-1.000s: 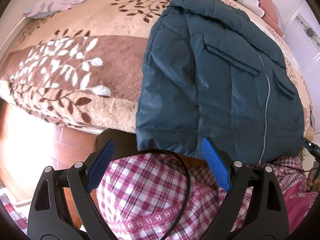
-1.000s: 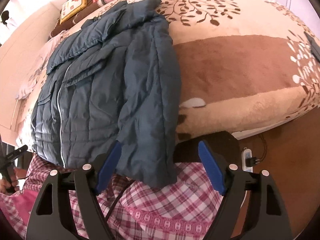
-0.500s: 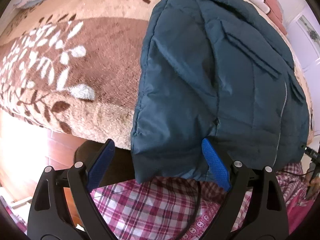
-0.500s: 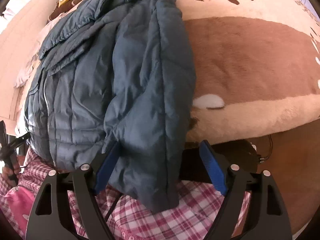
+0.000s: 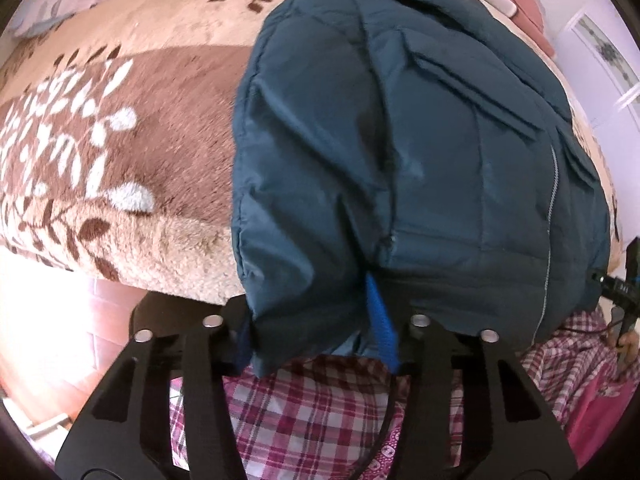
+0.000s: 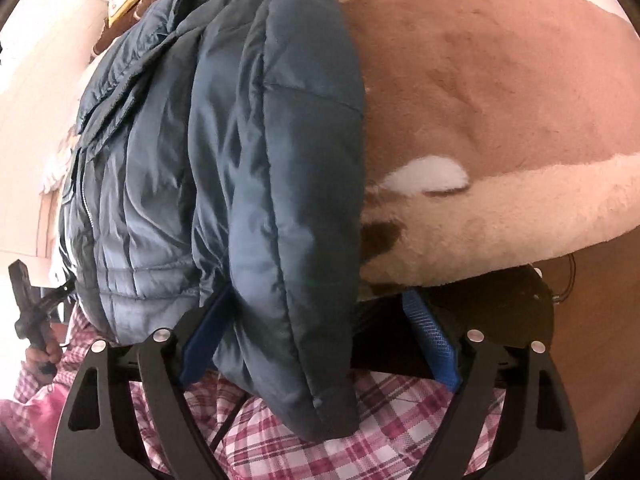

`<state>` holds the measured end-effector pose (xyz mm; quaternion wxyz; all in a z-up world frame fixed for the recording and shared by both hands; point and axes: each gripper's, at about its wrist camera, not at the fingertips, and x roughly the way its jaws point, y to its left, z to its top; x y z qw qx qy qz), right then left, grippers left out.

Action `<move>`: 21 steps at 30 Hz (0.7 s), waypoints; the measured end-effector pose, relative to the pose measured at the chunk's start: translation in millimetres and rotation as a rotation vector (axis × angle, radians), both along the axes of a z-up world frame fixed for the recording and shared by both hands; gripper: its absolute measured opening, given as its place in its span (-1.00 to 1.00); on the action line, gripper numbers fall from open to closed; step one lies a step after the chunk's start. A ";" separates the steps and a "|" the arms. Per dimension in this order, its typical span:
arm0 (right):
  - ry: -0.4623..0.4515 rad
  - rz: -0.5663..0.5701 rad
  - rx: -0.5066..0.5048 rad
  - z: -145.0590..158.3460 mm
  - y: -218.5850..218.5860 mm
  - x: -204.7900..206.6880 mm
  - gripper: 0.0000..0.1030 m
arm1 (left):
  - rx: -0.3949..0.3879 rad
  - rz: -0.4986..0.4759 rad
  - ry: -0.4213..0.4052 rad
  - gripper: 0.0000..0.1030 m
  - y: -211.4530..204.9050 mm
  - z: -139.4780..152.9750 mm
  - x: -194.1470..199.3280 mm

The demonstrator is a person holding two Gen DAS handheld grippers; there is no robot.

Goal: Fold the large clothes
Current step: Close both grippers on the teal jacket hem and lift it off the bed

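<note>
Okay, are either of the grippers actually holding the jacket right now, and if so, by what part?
The left gripper is closing its jaws on the jacket's folded-in sleeve end at the hem. The right gripper straddles the other sleeve end, jaws open, holding nothing yet.

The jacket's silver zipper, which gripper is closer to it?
Left, probably. The left gripper, jaws closing around a sleeve end, sits just beside the jacket front that carries the zipper. The right gripper straddles the other sleeve, farther across the quilted front from it.
</note>
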<state>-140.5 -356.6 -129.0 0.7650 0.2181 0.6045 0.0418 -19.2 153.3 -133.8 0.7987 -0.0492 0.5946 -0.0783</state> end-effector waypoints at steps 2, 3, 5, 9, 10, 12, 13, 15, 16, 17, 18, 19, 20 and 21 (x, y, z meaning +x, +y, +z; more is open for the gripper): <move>-0.006 0.003 0.016 0.1 0.4 0.2 0.60 | 0.012 -0.008 -0.010 -0.25 -5.0 0.8 -0.4; -0.010 0.001 0.024 0.5 -1.1 -0.6 0.59 | 0.019 -0.011 -0.014 -0.29 -6.7 2.1 -0.5; -0.021 -0.006 0.041 1.2 -4.1 -2.4 0.57 | 0.030 -0.014 -0.021 -0.35 -10.9 2.6 -0.6; -0.033 -0.005 0.060 1.3 -9.3 -7.9 0.57 | 0.038 -0.020 -0.032 -0.49 -16.7 3.3 0.1; -0.035 0.002 0.055 1.3 -8.8 -8.7 0.56 | 0.038 -0.019 -0.035 -0.51 -18.3 3.1 0.5; -0.037 0.014 0.059 1.1 -8.0 -10.3 0.45 | 0.039 -0.020 -0.039 -0.57 -22.0 9.3 -1.8; -0.037 0.016 0.066 1.0 -8.4 -10.8 0.40 | 0.038 -0.020 -0.041 -0.58 -12.8 10.9 0.1; -0.040 0.010 0.080 1.7 -9.2 -10.7 0.17 | 0.041 -0.019 -0.047 -0.62 -13.3 12.8 -1.1; -0.045 0.009 0.097 2.3 -9.0 -12.0 0.10 | 0.042 -0.019 -0.049 -0.64 -12.8 13.3 -2.5; -0.053 0.009 0.122 3.5 -9.3 -14.4 -0.11 | 0.043 -0.019 -0.053 -0.66 -13.6 14.6 -2.5; -0.068 0.012 0.142 6.7 -9.1 -17.4 -0.30 | 0.044 -0.020 -0.056 -0.68 -11.4 17.5 -7.1; -0.080 0.019 0.137 10.3 -7.3 -19.2 -0.36 | 0.046 -0.019 -0.061 -0.69 -12.2 18.8 -7.6; -0.093 0.030 0.134 14.6 -4.6 -20.3 -0.51 | 0.046 -0.020 -0.064 -0.70 -11.6 19.9 -9.4; -0.102 0.037 0.126 18.4 -2.5 -20.7 -0.60 | 0.048 -0.021 -0.068 -0.71 -11.6 22.1 -11.6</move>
